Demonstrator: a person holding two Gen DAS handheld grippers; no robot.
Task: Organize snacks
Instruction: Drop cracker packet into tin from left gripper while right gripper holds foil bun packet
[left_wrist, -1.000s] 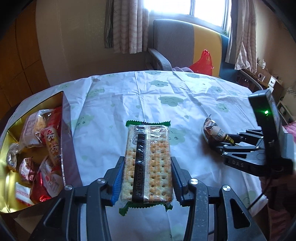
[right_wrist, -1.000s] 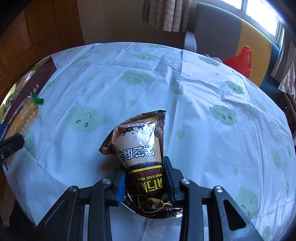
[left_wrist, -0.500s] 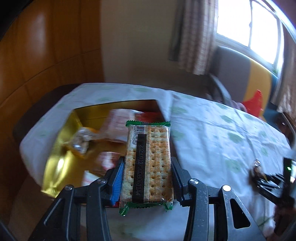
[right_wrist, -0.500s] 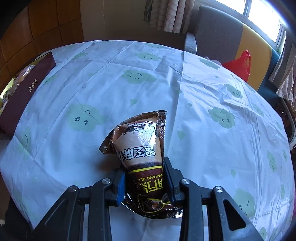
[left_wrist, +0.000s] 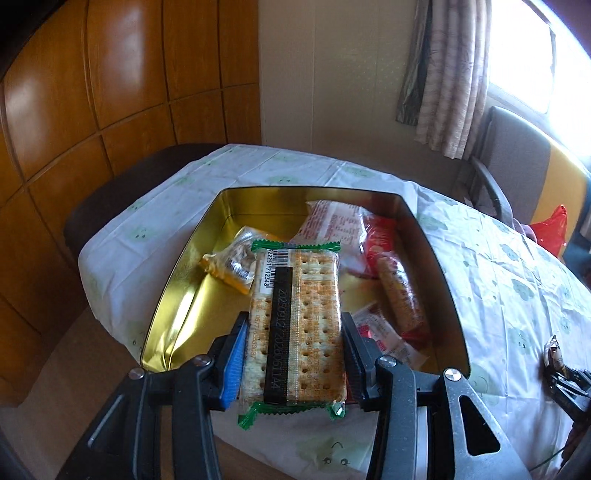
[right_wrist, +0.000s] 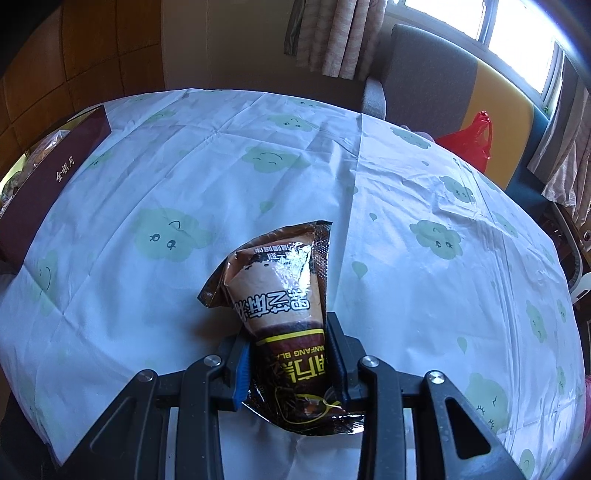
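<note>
While clamped lengthwise, cracker pack (left_wrist: 295, 325) (barcode end forward), over gold tin (left_wrist: 177, 295)

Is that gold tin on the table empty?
No, the gold tin already holds several wrapped snacks, seen beyond the cracker pack held in the left claw.

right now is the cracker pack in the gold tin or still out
Still out. The cracker pack is clamped in the left tool, held above the gold tin, not resting among the snacks inside.
</note>
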